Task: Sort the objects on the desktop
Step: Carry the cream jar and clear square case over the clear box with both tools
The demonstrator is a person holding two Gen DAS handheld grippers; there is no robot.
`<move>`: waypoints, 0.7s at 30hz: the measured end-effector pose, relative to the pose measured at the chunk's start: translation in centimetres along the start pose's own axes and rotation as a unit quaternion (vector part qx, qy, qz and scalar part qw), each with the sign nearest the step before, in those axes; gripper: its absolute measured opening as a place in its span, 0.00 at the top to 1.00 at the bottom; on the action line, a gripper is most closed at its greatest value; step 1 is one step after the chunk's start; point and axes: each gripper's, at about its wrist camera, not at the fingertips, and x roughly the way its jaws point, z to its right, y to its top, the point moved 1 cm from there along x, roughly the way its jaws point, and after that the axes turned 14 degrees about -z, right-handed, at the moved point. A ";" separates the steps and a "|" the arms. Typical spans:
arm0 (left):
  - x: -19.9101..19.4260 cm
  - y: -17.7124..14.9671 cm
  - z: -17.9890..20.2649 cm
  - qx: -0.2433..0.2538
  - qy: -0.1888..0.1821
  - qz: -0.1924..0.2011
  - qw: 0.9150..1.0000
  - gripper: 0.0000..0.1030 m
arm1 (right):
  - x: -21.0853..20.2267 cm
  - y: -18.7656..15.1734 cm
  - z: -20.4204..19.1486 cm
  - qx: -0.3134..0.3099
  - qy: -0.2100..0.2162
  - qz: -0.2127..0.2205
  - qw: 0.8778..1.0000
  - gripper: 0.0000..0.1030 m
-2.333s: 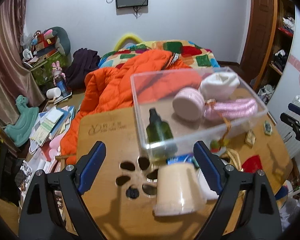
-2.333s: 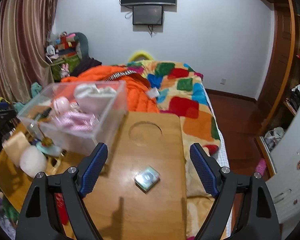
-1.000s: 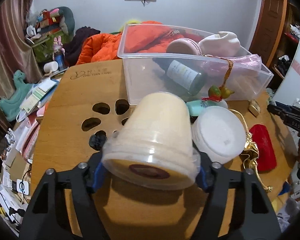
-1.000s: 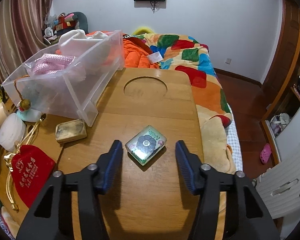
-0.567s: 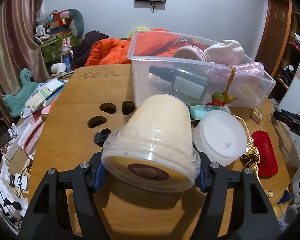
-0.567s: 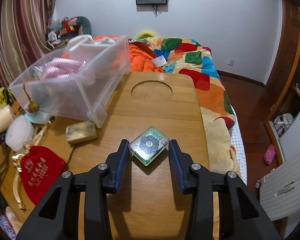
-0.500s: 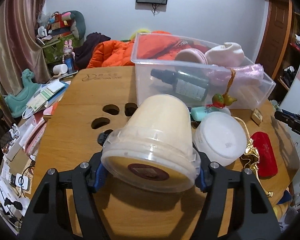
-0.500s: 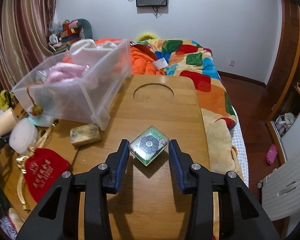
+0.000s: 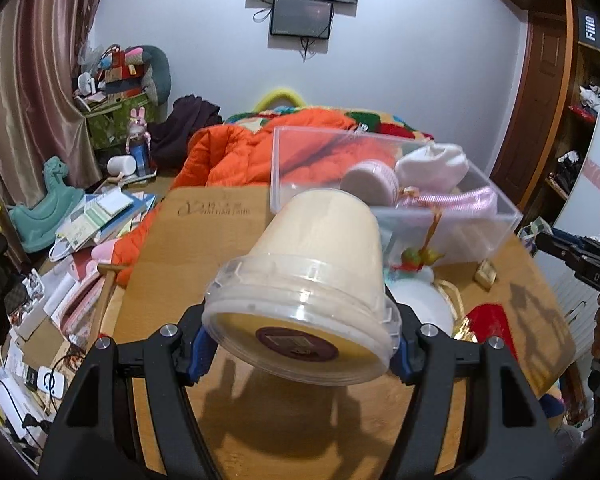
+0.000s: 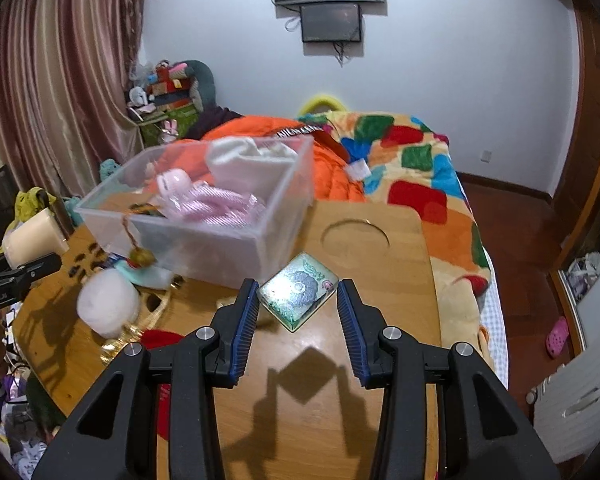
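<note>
On the left, the left hand-held gripper is clamping a cream-coloured lidded tub between its blue pads, and the tub is hanging clear above the wooden table, its lid facing back toward the holder. Just right of it, a white round jar is sitting on the table, with a red pouch lying further right. Beyond them, toward the far side, a clear plastic bin is standing on the table; it is holding a pink ribbed item, a pink round jar and a white cloth bundle. A small ornament on a cord is dangling against the bin's near wall. Behind the bin, an orange jacket is spilling off the bed.

To the right, the right hand-held gripper is pinching a small square box with a blue flower on its top; the box is hanging tilted above the table, with its shadow falling on the wood beneath. Further right, a patchwork blanket is covering the bed.
</note>
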 end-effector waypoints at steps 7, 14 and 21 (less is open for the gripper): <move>-1.0 2.4 0.7 0.016 -0.006 0.021 1.000 0.34 | -0.7 1.6 -1.4 -0.010 0.011 0.018 1.000 0.64; -1.0 5.5 1.0 0.032 -0.017 0.032 0.999 0.34 | -1.1 3.4 -2.7 -0.018 0.023 0.035 0.999 0.64; -0.6 7.8 1.1 0.032 -0.038 0.040 0.998 0.34 | -0.2 5.5 -4.6 -0.033 0.041 0.041 0.998 0.64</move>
